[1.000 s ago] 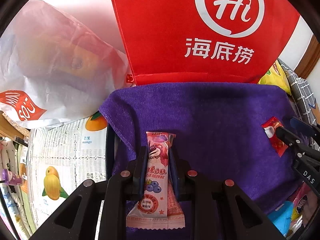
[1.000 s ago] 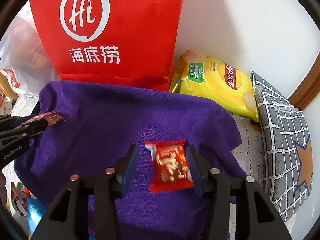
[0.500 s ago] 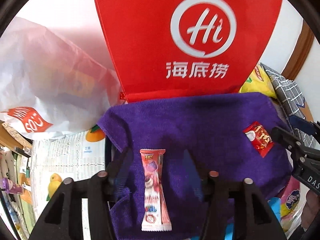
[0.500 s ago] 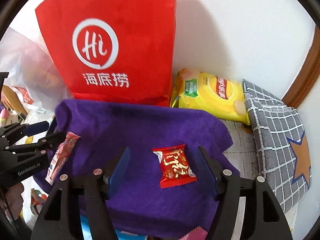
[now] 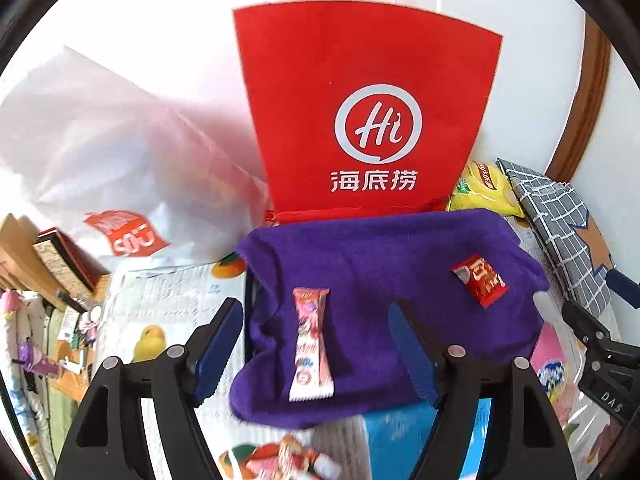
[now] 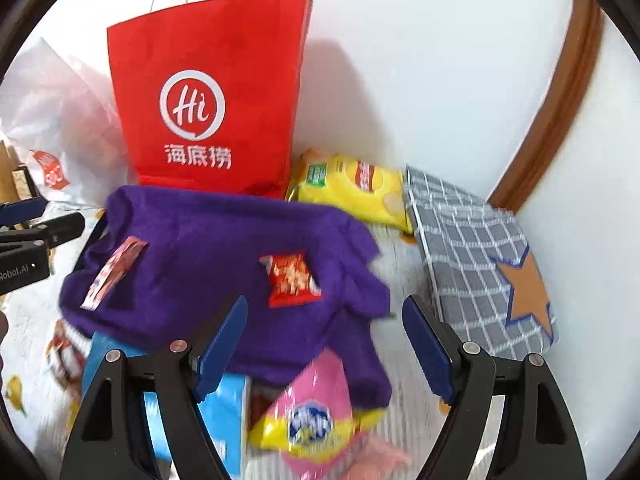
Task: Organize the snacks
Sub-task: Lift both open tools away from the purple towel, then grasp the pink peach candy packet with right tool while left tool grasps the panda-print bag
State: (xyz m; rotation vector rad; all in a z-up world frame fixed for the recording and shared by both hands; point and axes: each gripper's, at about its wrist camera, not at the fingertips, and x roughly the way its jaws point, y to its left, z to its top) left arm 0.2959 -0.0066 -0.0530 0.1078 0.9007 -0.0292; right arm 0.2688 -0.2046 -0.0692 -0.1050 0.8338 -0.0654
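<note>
Left wrist view: we log our left gripper (image 5: 316, 354), jaws wide, holding nothing. Long pink foil snack stick (image 5: 311, 344) lies between them on the purple terry towel (image 5: 380, 248); square red candy packet (image 5: 479, 280) at two o'clock.

Right wrist view: our right gripper (image 6: 322, 346), jaws wide, empty. Red packet (image 6: 292, 280) at twelve o'clock on the towel (image 6: 200, 240); pink stick (image 6: 114, 274) at ten o'clock.

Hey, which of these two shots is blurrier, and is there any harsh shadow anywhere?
Right wrist view: clearly softer, the red snack packet and pink bag smeared; the red bag throws a soft shadow on the wall. Left wrist view: sharper, the pink wafer bar crisp, lower edge smeared.
</note>
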